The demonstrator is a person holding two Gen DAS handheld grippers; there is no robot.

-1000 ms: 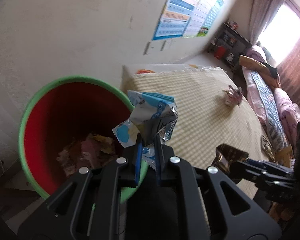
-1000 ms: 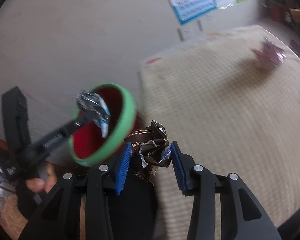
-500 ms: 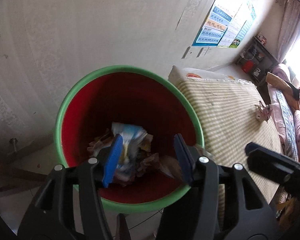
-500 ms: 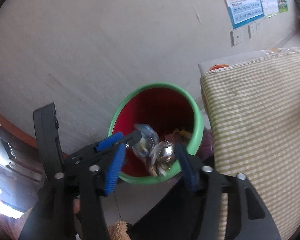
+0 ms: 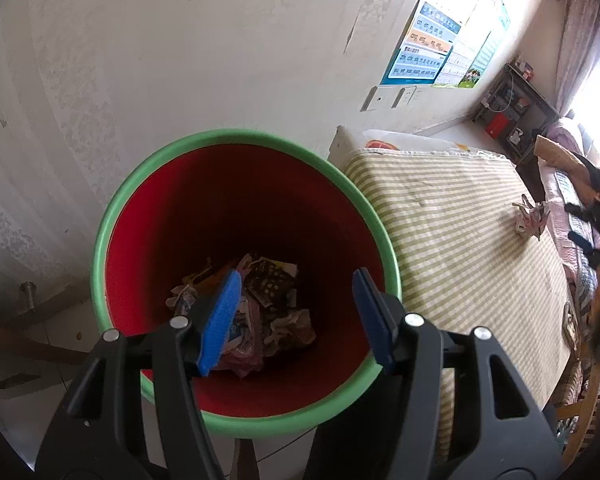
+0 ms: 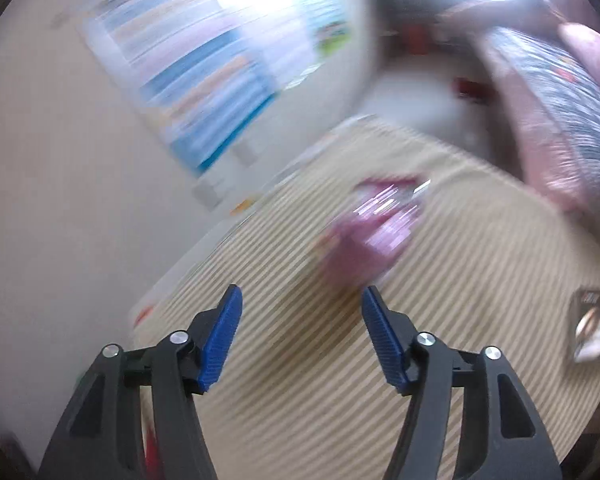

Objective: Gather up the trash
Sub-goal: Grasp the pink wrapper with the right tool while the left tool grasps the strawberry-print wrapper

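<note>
On striped mat: one pink wrapper | hand-held grippers: two, empty

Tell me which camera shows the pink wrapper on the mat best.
The left wrist view. There the pink wrapper is small and far off but sharp, lying crumpled on the striped mat. The right wrist view has it larger and nearer, ahead of the open right hand-held gripper, but smeared by motion blur.

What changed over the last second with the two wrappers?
Both were dropped into the bin. The left gripper now hangs open over it; the right gripper, also open, has swung toward the pink wrapper on the mat. The bin stayed put.
</note>
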